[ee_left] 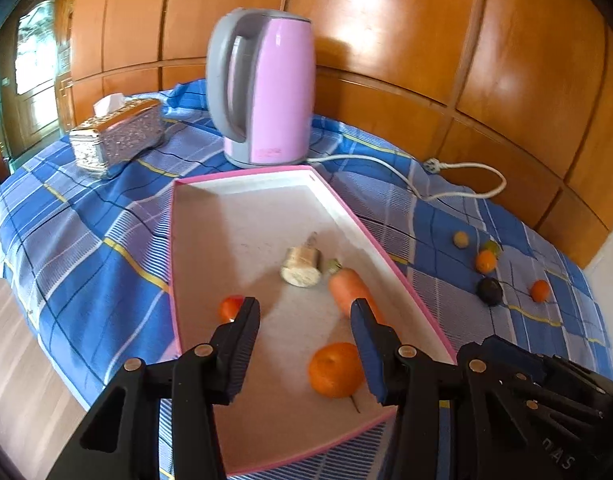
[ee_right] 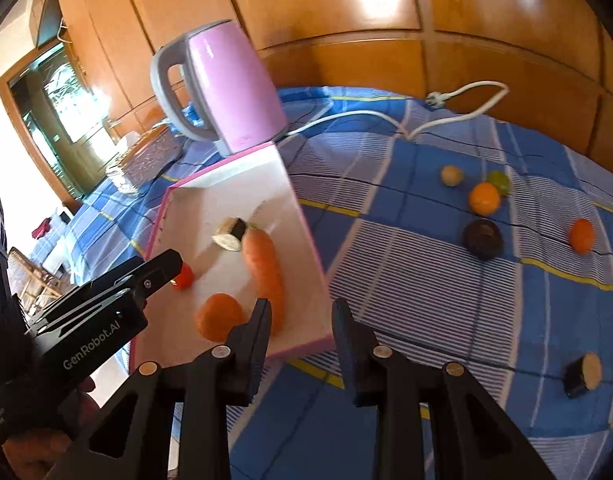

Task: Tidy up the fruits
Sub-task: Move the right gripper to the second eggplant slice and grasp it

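Blue checked cloth covers the surface, wood panelling behind. Nearest: left claw (ee_left: pixel 304 322) hangs over the near end of the pink-rimmed tray (ee_left: pixel 172 248), jaws apart, nothing between them; an orange (ee_left: pixel 336 370) lies in the tray just below its right finger. Right claw (ee_right: pixel 302 316) also stands parted and empty, over the tray's near right corner.

Already in the tray: the orange, a carrot (ee_left: pixel 352 290), a small red fruit (ee_left: pixel 230 308), a cut pale chunk (ee_left: pixel 301 268).

Still loose on the cloth to the right: a dark-skinned cut piece (ee_right: pixel 582 374), a dark round fruit (ee_right: pixel 482 238), two small oranges (ee_right: pixel 484 198) (ee_right: pixel 581 235), a green one (ee_right: pixel 498 179), a tan one (ee_right: pixel 451 175).

Likely next step: right claw fetches a loose piece. Open wider first, come down over the fruit's middle, close gently so it does not roll away, and keep clear of the tray rim.

Farther back: pink kettle (ee_left: pixel 266 88), its white cord (ee_left: pixel 466 184), tissue box (ee_left: pixel 116 138).

Writing: "GenRobot.AI" on the left claw's body in the right view; the kettle's base label is illegible.
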